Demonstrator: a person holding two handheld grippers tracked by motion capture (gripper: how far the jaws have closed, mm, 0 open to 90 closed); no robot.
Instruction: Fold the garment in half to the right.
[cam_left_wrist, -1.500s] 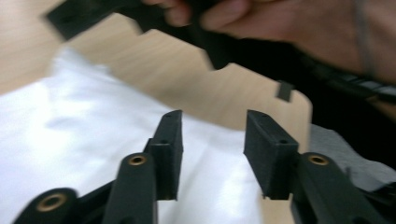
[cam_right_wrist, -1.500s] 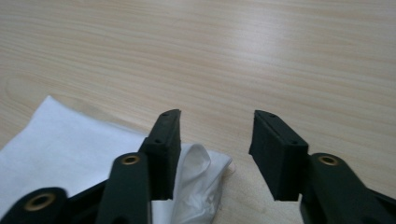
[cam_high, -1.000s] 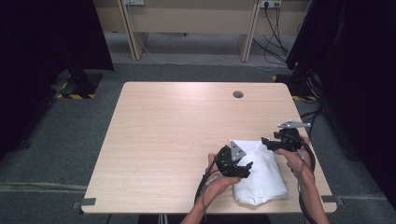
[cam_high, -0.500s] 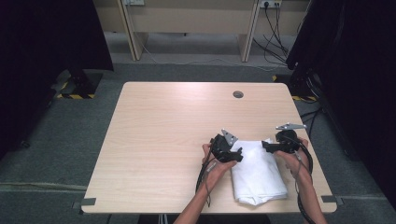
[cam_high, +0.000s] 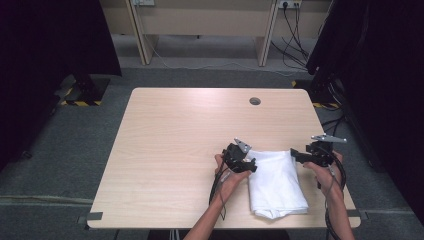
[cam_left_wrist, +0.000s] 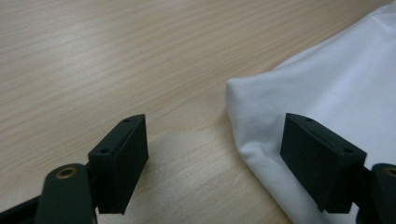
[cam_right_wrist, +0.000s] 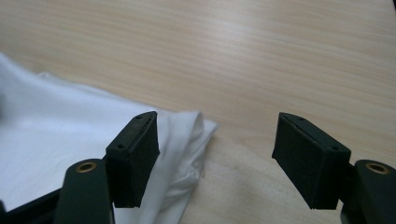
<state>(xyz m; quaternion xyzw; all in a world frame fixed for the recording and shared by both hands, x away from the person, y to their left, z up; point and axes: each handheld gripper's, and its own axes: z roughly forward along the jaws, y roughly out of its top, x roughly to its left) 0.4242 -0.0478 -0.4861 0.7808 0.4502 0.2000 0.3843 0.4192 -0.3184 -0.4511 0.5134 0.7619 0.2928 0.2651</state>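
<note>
– So what's changed at the near edge of the pale wooden bench (cam_high: 170, 150)?

– Both hands have slid outward off the folded white cotton cloth (cam_high: 276, 182), which lies flat near the bench's front right corner. A second ago the left gripper (cam_high: 249, 165) sat over the cloth's middle; now it hangs at the far left corner.

– And the jaws?

– Both pairs have just been opening and stand wide. The left straddles the cloth's corner (cam_left_wrist: 261, 121) without pressing it; the right gripper (cam_high: 296, 155), at the far right corner (cam_right_wrist: 187, 135), has a ruffled edge between its jaws, unpinched.

– Meaning?

– Likely a fold just finished; they look lined up to take the far corners next.
</note>
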